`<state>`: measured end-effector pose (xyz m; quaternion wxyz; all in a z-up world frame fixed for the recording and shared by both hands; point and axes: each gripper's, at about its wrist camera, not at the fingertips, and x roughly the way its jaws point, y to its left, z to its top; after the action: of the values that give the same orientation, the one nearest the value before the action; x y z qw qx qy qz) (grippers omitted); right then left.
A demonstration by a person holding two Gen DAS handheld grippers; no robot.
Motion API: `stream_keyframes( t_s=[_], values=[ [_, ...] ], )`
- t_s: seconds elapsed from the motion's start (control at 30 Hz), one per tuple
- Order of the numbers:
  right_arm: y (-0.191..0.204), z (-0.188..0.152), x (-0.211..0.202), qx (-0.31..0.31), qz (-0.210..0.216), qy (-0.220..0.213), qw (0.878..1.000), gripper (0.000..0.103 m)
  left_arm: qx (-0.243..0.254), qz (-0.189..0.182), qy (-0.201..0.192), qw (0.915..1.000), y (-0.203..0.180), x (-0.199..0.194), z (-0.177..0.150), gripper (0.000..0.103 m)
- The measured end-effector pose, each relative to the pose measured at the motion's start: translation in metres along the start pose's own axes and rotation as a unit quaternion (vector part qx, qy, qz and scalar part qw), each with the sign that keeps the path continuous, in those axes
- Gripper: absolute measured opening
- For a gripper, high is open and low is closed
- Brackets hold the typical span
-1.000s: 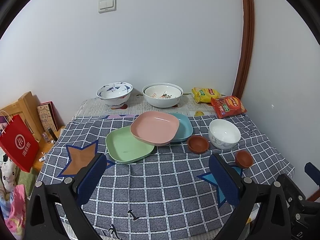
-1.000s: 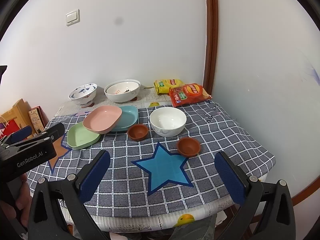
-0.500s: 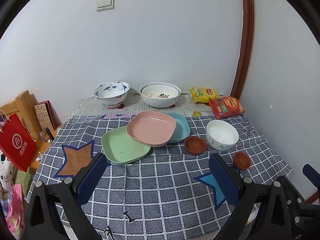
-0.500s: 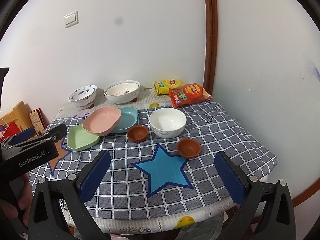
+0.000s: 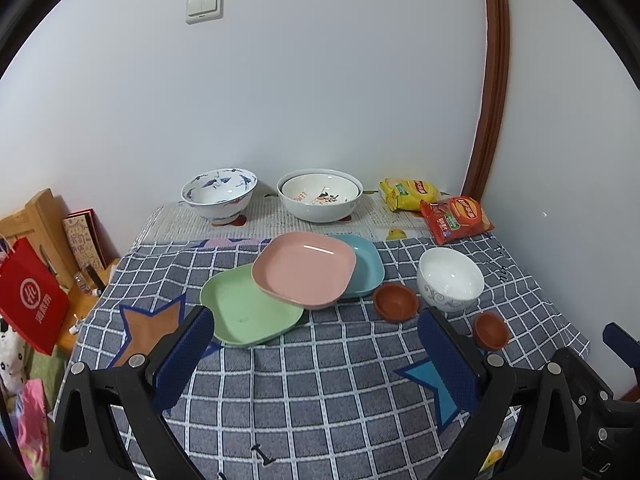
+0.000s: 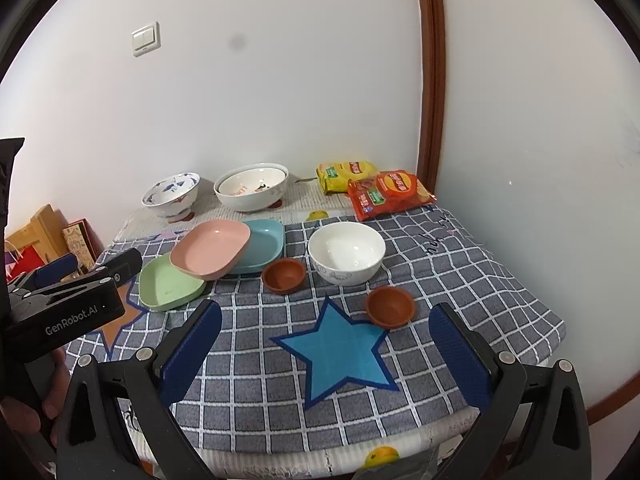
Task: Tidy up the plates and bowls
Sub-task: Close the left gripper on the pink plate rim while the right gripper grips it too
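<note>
White walls corner a table [image 5: 320,380] under a grey checked cloth, where we see three plates overlapping: pink plate [image 5: 304,268] on top, propped on the green plate [image 5: 248,312] to its left and the blue plate [image 5: 364,264] behind it, so much of the blue one is hidden. Just right sit a brown dish [image 5: 396,302], a white bowl [image 5: 450,280] and a second brown dish [image 5: 491,330]. At the back, a blue-patterned bowl [image 5: 219,194] and two nested white bowls [image 5: 320,196] stand near two snack bags [image 5: 436,208].

We hold the left gripper [image 5: 316,344] above the near cloth, jaws spread wide, nothing between them. Same for the right gripper [image 6: 328,348], parted over the blue star [image 6: 340,352].

Only the right view shows the left gripper's body [image 6: 68,308] and the hand on it, cut off at the edge. Only the left view shows the red bag [image 5: 30,304] beside the table.

Against the earlier frames, the left view now sits closer to the plates; the dishes lie as before.
</note>
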<state>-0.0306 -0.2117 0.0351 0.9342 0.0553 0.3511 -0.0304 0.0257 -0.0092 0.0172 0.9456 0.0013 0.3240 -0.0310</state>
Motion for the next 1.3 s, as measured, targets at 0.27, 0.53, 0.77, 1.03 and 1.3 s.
stream_keyframes(
  t_s=[0.27,0.53,0.77,1.03,1.3],
  values=[
    [0.011,0.022,0.026,-0.005,-0.006,0.000,1.000,0.094,0.025,-0.002,0.012,0.9996,0.004,0.032,0.016,0.100],
    [0.038,0.044,0.084,-0.020,-0.010,0.019,1.000,0.079,0.021,0.005,0.048,0.9986,0.031,0.088,0.032,0.083],
    [0.065,0.063,0.140,-0.006,0.045,0.046,0.998,0.078,0.018,0.014,0.060,0.9979,0.058,0.131,0.043,0.077],
    [0.091,0.065,0.192,-0.006,0.064,0.076,0.995,0.072,0.020,0.001,0.093,0.9954,0.078,0.183,0.048,0.074],
    [0.100,0.058,0.242,0.013,0.070,0.112,0.991,0.061,0.025,0.002,0.110,0.9937,0.076,0.227,0.051,0.074]
  ],
)
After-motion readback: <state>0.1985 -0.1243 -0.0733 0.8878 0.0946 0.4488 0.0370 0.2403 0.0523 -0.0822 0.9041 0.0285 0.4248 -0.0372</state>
